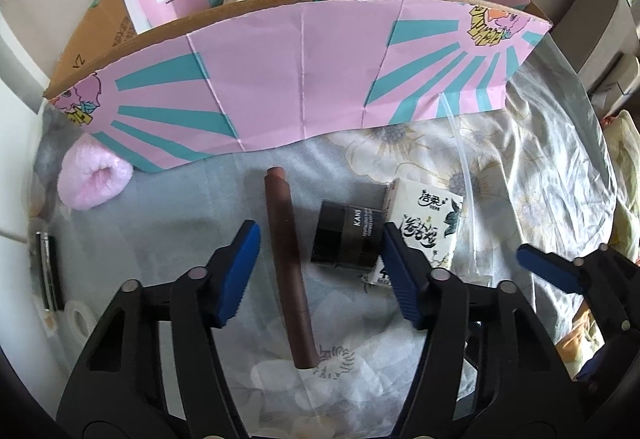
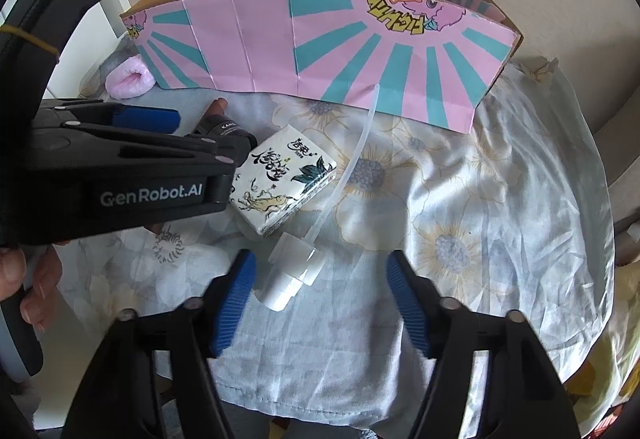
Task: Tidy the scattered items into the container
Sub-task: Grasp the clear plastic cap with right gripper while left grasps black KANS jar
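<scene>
Left wrist view has my left tool [image 1: 320, 271] spread wide and holding nothing, hovering over the floral bedsheet [image 1: 168, 223]. Between its blue pads [image 1: 240, 271] lies a long brown tube [image 1: 286, 267], running lengthwise away from me, with neither pad touching it as far as I can tell. Just right of the tube, near the right pad, sits a black jar [image 1: 346, 237], and touching the jar's right side is a white tissue pack [image 1: 424, 223] with ink-style lettering. Straight ahead of the tool stands the pink and teal cardboard box [image 1: 304, 79], already holding several items I cannot make out clearly. A fluffy pink scrunchie [image 1: 94, 175] rests ahead to the left, against the box's corner. Far left, at the bed edge, I see a tape roll [image 1: 78, 317].

From the right wrist view, my right tool [image 2: 320, 299] is equally wide open and empty. A white pump head [image 2: 290, 275] lies between its pads, closer to the left one, its thin clear tube [image 2: 356, 155] stretching ahead toward the box [image 2: 360, 51]. The tissue pack [image 2: 280, 183] sits ahead and left, and the left tool [image 2: 188, 135] shows beyond it.
</scene>
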`<state>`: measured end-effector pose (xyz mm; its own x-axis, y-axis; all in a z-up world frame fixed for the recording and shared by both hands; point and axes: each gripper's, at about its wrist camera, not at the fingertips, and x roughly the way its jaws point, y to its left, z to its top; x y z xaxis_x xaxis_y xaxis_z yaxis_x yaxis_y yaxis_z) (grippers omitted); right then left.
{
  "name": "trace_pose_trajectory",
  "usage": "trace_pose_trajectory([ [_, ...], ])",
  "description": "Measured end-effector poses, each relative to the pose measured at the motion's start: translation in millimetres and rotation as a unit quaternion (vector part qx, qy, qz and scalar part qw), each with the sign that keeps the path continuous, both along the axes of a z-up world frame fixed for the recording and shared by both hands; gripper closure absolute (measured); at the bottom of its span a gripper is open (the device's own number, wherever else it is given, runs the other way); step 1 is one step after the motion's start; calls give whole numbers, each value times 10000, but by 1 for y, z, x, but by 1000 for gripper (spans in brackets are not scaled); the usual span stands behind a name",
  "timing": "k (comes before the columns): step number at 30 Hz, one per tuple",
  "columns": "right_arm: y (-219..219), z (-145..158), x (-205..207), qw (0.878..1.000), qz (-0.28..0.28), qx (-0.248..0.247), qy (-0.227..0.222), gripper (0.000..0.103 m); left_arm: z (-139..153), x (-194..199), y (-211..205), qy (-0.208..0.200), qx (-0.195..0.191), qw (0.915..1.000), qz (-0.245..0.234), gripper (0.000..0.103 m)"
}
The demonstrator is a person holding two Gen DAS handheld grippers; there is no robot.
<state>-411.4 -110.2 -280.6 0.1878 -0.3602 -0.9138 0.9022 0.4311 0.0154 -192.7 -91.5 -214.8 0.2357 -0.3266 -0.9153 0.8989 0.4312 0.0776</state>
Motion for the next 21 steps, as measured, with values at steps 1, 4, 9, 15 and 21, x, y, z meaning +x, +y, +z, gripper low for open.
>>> trace_pose_trajectory([
  [1, 0, -1, 1, 10000, 15, 33, -7, 50, 0, 0, 0, 26, -10, 10000, -6, 51],
  [4, -1, -4, 1, 9997, 1, 200, -121, 62, 1, 0, 2, 82, -32, 10000, -3, 55],
  [9, 1, -7, -1, 9988, -55, 381, -316, 74, 2, 0, 4, 127, -51, 9999, -22, 65],
  [15, 6, -4, 1, 9985, -47, 375, -398, 74, 4, 0, 8, 225, -97, 9997, -36, 73],
  [21, 14, 1, 6, 9986, -27, 311, -437, 74, 6, 3, 16, 256, -121, 9996, 35, 74],
])
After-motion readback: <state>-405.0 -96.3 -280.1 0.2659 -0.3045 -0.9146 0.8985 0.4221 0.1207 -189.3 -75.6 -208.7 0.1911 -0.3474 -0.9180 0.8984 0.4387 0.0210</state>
